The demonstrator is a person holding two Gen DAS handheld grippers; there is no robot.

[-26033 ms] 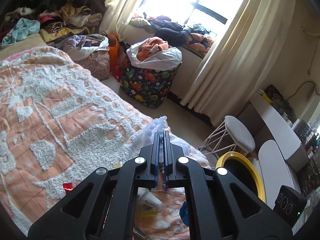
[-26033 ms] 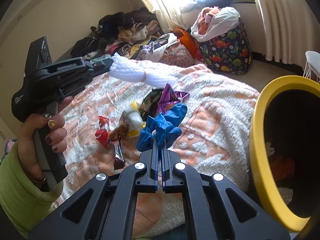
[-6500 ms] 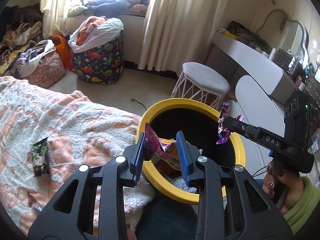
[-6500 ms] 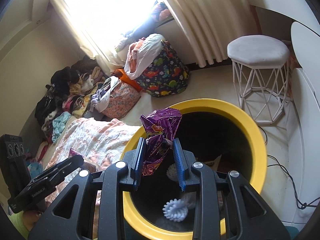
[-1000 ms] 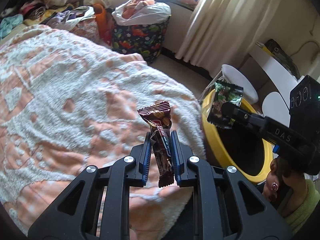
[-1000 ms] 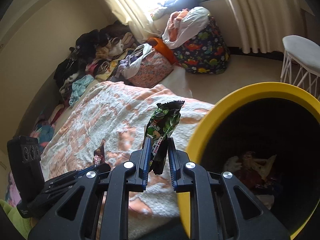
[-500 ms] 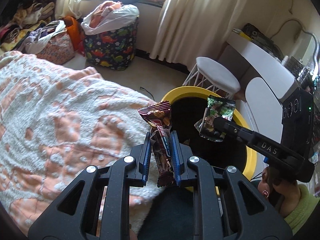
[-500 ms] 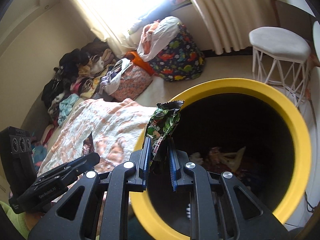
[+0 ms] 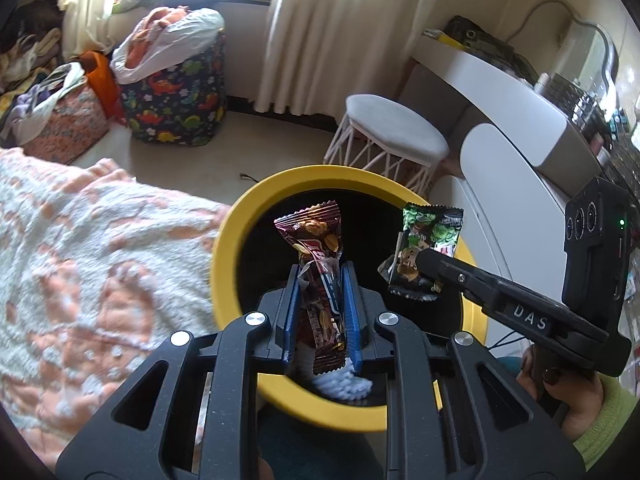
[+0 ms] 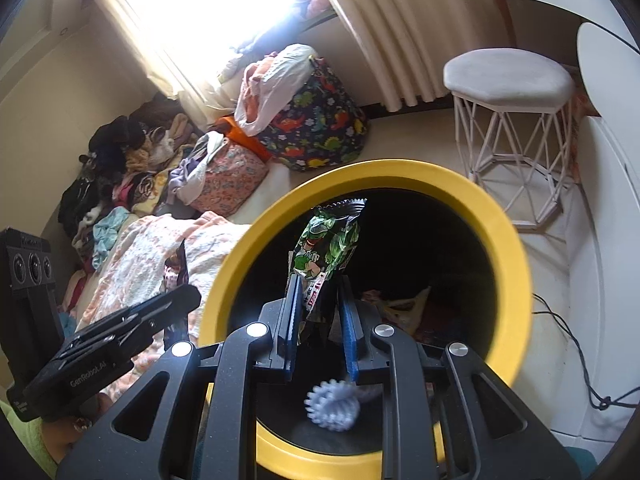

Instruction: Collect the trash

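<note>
My left gripper (image 9: 320,276) holds a brown snack-bar wrapper (image 9: 316,248) upright between its blue pads over the yellow-rimmed trash bin (image 9: 224,248). My right gripper (image 10: 318,284) holds a green snack wrapper (image 10: 326,244) over the same bin (image 10: 516,264); its jaws stand a little apart and the wrapper leans on the left pad. The right gripper (image 9: 424,258) and green wrapper (image 9: 430,240) also show in the left wrist view, the left gripper (image 10: 188,292) in the right wrist view. White foam netting (image 10: 334,404) and other wrappers (image 10: 404,308) lie inside the bin.
The bed with a peach and white blanket (image 9: 80,264) lies left of the bin. A white wire stool (image 9: 394,140) and a white desk (image 9: 520,112) stand behind it. A dinosaur-print laundry bag (image 9: 176,92) and clothes piles (image 10: 120,168) sit by the curtained window.
Both grippers have moved from the bed side to above the bin opening, each still carrying its wrapper. The right gripper's jaws have parted slightly.
</note>
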